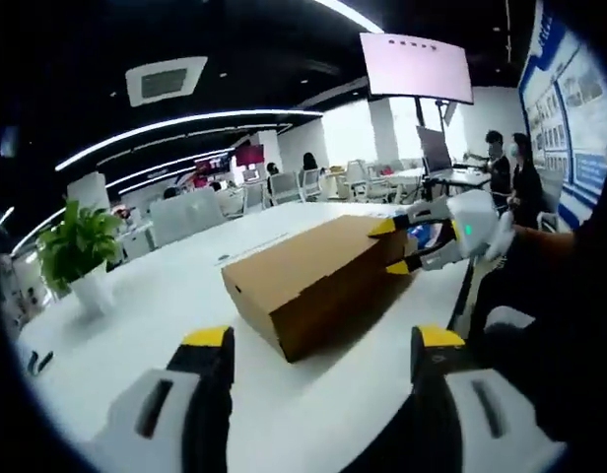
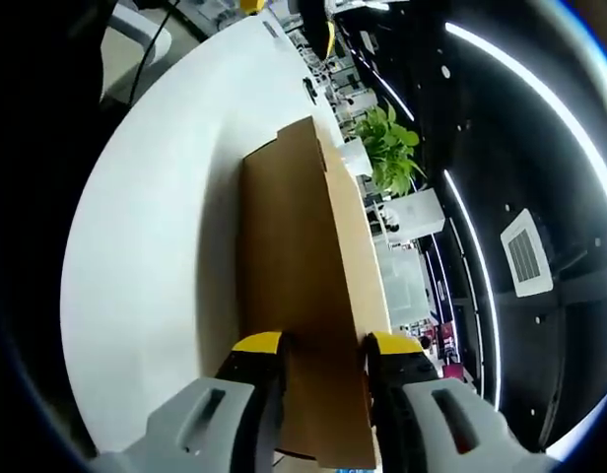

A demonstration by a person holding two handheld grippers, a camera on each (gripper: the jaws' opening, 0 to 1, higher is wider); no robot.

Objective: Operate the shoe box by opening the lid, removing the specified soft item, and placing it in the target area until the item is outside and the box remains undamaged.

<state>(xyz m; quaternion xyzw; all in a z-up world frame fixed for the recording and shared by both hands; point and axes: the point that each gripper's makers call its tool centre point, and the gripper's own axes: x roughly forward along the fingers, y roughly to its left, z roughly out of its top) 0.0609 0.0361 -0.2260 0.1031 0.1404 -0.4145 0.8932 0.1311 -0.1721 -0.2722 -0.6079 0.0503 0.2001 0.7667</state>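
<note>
A closed brown cardboard shoe box (image 1: 313, 281) lies on the white table (image 1: 175, 296). In the left gripper view my left gripper (image 1: 323, 338) hovers in front of the box's near corner, open with nothing between its yellow-tipped fingers. My right gripper (image 1: 394, 246) comes in from the right at the box's far end, one finger above the lid and one against the end wall. In the right gripper view the shoe box (image 2: 303, 246) runs away from the camera, and my right gripper (image 2: 323, 347) is shut on the lid's near end, cardboard filling the gap between its fingers.
A potted plant (image 1: 77, 246) in a white pot stands at the table's left side; the same potted plant (image 2: 387, 148) stands beyond the box's far end. Office chairs (image 1: 284, 187) ring the far side of the table. Two people (image 1: 510, 172) stand at the back right.
</note>
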